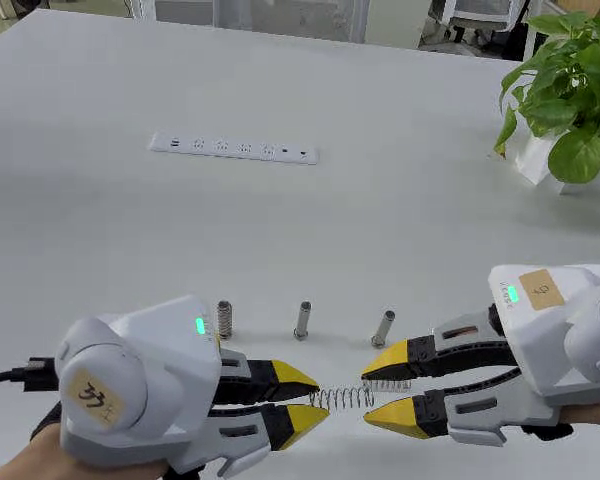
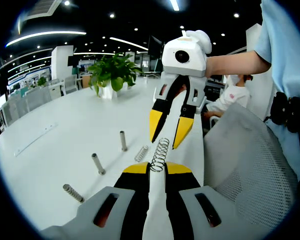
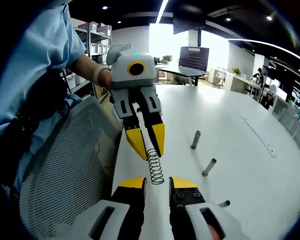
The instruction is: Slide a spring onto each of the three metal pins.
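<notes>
Nearest, the left tool [image 1: 318, 396] pinches one end of a spring [image 1: 342, 397] over the counter [image 1: 130, 230], its other end between the parted jaws of the right tool [image 1: 368, 395]; the left pin [image 1: 224, 318] already wears its coil, while the middle pin [image 1: 302, 320] and right pin [image 1: 383, 328] are bare, so two remain.

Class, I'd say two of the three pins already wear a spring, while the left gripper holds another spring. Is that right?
Not quite. The head view shows just one fitted, the left pin; the middle pin and right pin are bare. The left gripper does hold another spring.
</notes>
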`<state>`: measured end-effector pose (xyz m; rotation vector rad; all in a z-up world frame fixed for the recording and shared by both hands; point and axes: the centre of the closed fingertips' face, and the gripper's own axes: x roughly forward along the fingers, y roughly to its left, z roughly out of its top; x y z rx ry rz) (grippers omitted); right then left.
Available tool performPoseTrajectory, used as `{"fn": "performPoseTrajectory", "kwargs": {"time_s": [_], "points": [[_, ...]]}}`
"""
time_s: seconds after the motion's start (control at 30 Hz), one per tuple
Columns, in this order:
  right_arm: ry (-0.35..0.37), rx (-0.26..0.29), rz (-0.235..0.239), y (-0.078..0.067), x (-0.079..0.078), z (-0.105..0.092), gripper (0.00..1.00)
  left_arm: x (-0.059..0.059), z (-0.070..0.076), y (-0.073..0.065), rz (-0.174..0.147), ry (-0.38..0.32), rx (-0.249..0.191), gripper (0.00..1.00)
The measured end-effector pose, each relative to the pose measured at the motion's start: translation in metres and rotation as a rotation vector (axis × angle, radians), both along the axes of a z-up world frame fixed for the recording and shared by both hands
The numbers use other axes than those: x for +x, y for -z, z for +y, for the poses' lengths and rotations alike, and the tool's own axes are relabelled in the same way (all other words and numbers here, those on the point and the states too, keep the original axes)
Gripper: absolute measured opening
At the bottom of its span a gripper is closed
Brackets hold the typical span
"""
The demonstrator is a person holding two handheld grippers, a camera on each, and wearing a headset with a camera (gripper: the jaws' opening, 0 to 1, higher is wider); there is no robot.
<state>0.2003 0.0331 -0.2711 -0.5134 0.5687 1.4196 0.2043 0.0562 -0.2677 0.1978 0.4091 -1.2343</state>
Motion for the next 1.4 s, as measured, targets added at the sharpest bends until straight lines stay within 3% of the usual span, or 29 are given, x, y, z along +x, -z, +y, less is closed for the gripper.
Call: {"fn": "performPoseTrajectory", "kwargs": {"time_s": [0.23,0.53,1.03,1.4], "points": [[-0.012,-0.009,-0.006,0.001,0.0,-0.001,0.07,0.0,0.0,-0.001,0.003,-0.002,-0.005,0.07],[-0.043,-0.037,-0.036,-0.002,-0.001,-0.001,0.07,-0.001,-0.002,0.002,0.01,0.003,-0.002,0.07],[-0.068,-0.071,-0.034,-0.022,-0.003,0.007,0.06,-0.003,-0.006,0.009,0.007,0.021,0.025,0.07],[-0.094,-0.093,-0.039,-0.031,-0.003,0.021,0.07,-0.002,-0.009,0.009,-0.013,0.036,0.052,0.07]]}}
